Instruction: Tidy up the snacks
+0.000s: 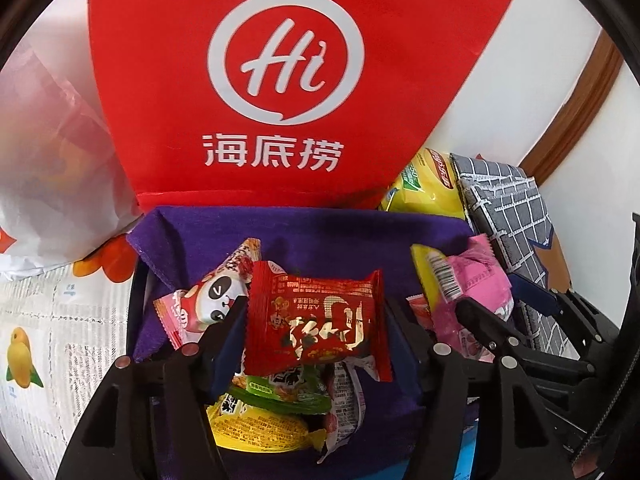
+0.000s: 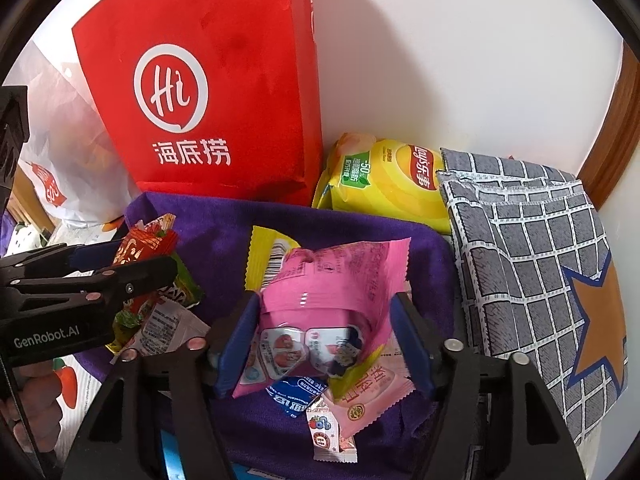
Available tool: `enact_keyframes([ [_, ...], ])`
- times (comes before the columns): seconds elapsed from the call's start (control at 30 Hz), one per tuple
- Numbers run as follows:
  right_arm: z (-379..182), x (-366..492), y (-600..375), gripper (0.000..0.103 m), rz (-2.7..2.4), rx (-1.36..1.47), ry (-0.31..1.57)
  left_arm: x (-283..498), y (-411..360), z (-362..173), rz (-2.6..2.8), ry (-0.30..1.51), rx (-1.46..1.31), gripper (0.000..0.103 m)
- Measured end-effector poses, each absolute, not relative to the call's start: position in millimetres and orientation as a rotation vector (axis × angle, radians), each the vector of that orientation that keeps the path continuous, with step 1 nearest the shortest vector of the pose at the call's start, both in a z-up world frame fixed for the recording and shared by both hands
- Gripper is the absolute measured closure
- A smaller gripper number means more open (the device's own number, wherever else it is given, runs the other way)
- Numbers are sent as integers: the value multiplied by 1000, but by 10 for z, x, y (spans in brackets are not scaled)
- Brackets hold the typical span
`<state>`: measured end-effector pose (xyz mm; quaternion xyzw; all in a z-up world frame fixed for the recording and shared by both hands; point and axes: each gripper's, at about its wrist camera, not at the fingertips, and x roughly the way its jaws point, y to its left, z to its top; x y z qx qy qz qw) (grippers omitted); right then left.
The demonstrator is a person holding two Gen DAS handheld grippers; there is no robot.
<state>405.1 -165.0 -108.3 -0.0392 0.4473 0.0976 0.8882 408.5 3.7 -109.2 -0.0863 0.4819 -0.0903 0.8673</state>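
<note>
A purple cloth-lined bin [image 1: 320,236] [image 2: 224,232] holds several snack packets. My left gripper [image 1: 315,302] stands over it with a red foil packet [image 1: 320,320] between its fingers; the packet lies flat on the pile and the pads do not visibly press it. Under it lie a panda packet [image 1: 208,296] and a yellow cup snack [image 1: 256,428]. My right gripper [image 2: 326,296] brackets a bowed pink packet [image 2: 332,280], which rests on other packets [image 2: 372,392] and looks loose. Each gripper also shows from the side in the other's view: the left gripper [image 2: 148,256], the right gripper [image 1: 496,296].
A tall red paper bag [image 1: 280,80] [image 2: 200,100] stands behind the bin. A yellow chips bag [image 2: 388,184] and a grey checked cloth bag [image 2: 528,260] sit at the right by the wall. A white plastic bag [image 1: 48,160] sits left on a fruit-print cloth [image 1: 60,320].
</note>
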Motion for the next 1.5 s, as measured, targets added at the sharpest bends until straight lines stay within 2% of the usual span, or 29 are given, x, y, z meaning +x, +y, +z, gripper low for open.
enact_keyframes([
  [0.1, -1066, 4043, -1638, 35, 195, -82, 930, 4070, 48, -1040, -194, 992, -185, 35],
  [0.17, -1051, 4032, -1619, 34, 195, -87, 924, 4043, 61, -980, -189, 973, -177, 27],
  [0.27, -1015, 4005, -1591, 33, 193, -97, 913, 4006, 53, -904, -182, 956, -160, 24],
  [0.8, -461, 3538, -1674, 30, 159, -56, 868, 3472, 17, -458, -176, 918, -114, 24],
  [1.1, -84, 2762, -1709, 30, 127, -73, 814, 2558, 60, -111, -158, 845, -143, 24],
  [1.23, 32, 2355, -1762, 26, 145, -47, 801, 2125, 74, 0, -149, 816, -137, 24],
  [1.43, 100, 1757, -1863, 25, 151, -23, 802, 1525, 45, 133, -103, 775, -101, 24],
  [1.5, 140, 1521, -1914, 20, 146, -15, 786, 1336, 22, 169, -93, 760, -90, 23],
])
